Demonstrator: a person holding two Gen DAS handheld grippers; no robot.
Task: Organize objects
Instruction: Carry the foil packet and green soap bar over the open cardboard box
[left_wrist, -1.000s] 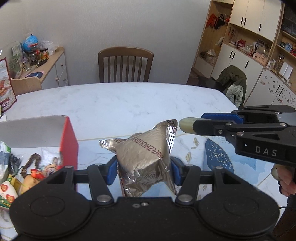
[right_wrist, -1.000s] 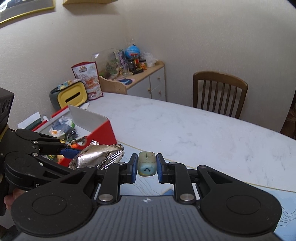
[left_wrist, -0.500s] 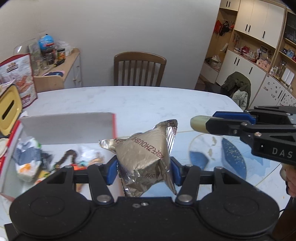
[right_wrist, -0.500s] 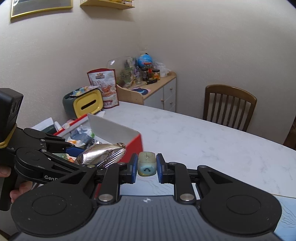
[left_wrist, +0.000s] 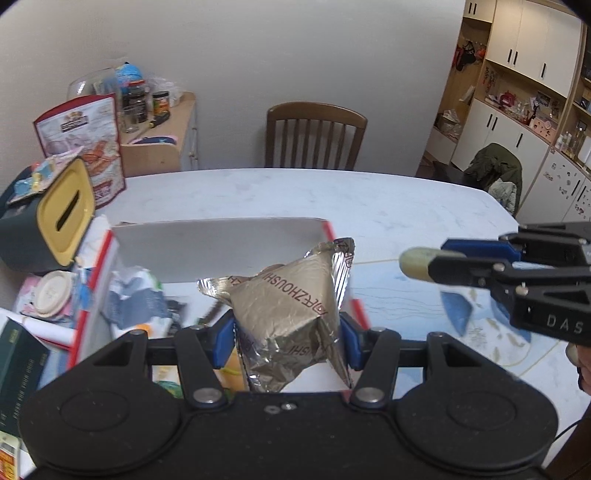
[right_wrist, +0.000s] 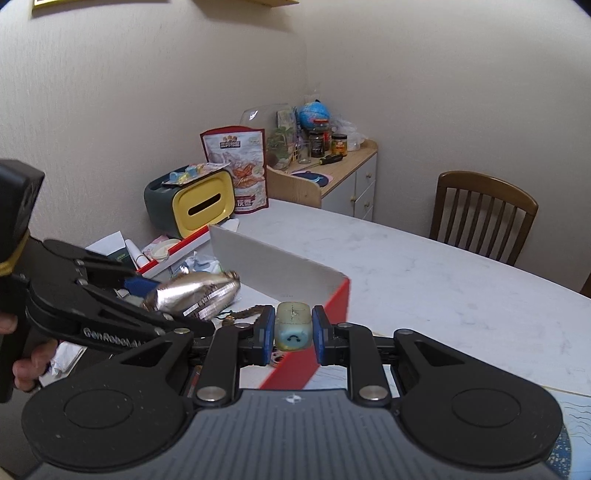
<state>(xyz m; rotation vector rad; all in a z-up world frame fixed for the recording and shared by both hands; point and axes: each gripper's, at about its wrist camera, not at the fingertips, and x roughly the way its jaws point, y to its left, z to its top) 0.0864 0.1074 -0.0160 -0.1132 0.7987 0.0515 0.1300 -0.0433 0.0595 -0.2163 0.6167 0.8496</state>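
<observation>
My left gripper (left_wrist: 286, 338) is shut on a puffy silver foil snack bag (left_wrist: 291, 314) and holds it above the open red-and-white box (left_wrist: 221, 243). In the right wrist view the same foil bag (right_wrist: 195, 293) hangs over the box (right_wrist: 332, 306), clamped in the left gripper (right_wrist: 173, 301). My right gripper (right_wrist: 293, 330) is shut on a small pale yellow-green block (right_wrist: 293, 325) with a blue smile mark, just above the box's near red corner. From the left wrist view that block (left_wrist: 417, 262) pokes out at the right, clear of the box.
The box holds several packets and small items (left_wrist: 140, 291). A grey tissue holder with a yellow face (left_wrist: 55, 218), a tall snack pouch (left_wrist: 88, 147) and papers sit left of it. A wooden chair (left_wrist: 314, 136) stands behind the white table (left_wrist: 369, 199).
Both grippers have travelled left with their loads. The box has slid from the left edge to under the foil bag, and the block now hangs at the box's red corner.
</observation>
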